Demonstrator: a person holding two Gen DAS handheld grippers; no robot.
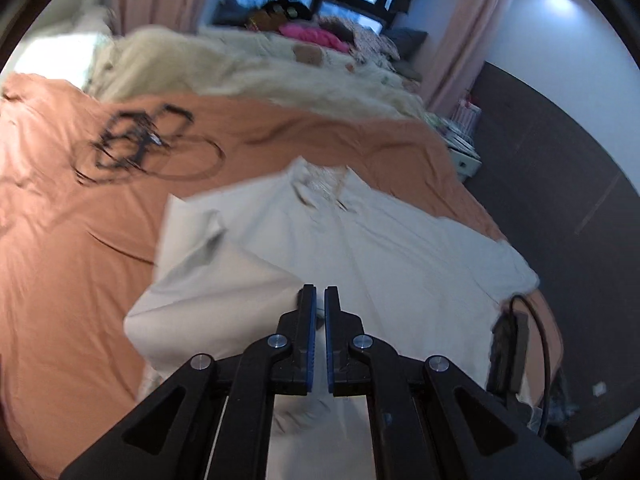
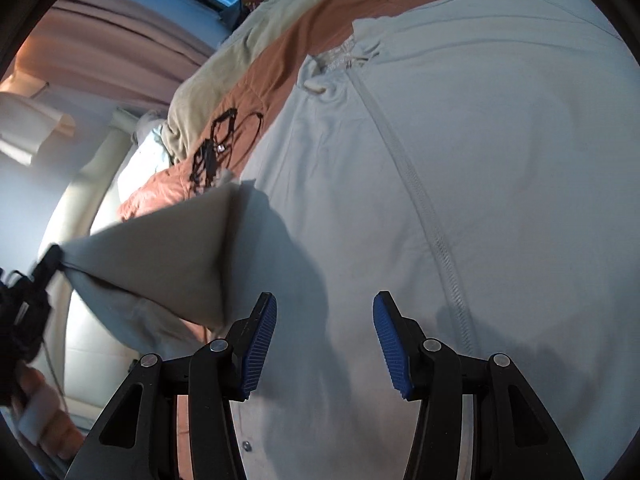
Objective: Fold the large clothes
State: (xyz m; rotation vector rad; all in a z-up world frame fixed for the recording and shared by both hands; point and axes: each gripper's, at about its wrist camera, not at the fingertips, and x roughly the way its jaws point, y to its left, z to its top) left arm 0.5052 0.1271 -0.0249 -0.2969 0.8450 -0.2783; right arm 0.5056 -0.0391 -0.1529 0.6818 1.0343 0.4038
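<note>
A large pale grey-white zip-front garment [image 1: 360, 240] lies spread on an orange bed sheet [image 1: 72, 240]. My left gripper [image 1: 319, 294] is shut on the garment's left edge, and a flap [image 1: 208, 292] of the cloth is lifted and folding over. In the right wrist view the left gripper [image 2: 48, 262] pinches the raised flap [image 2: 160, 256] at the far left. My right gripper [image 2: 324, 304] is open and empty, just above the garment's body [image 2: 480, 160], left of the zipper [image 2: 424, 208].
A black tangled cable [image 1: 140, 144] lies on the sheet beyond the garment. A cream fluffy blanket [image 1: 240, 68] and piled clothes [image 1: 312, 36] are at the far side. The bed's right edge [image 1: 544, 304] drops to a dark floor [image 1: 560, 200].
</note>
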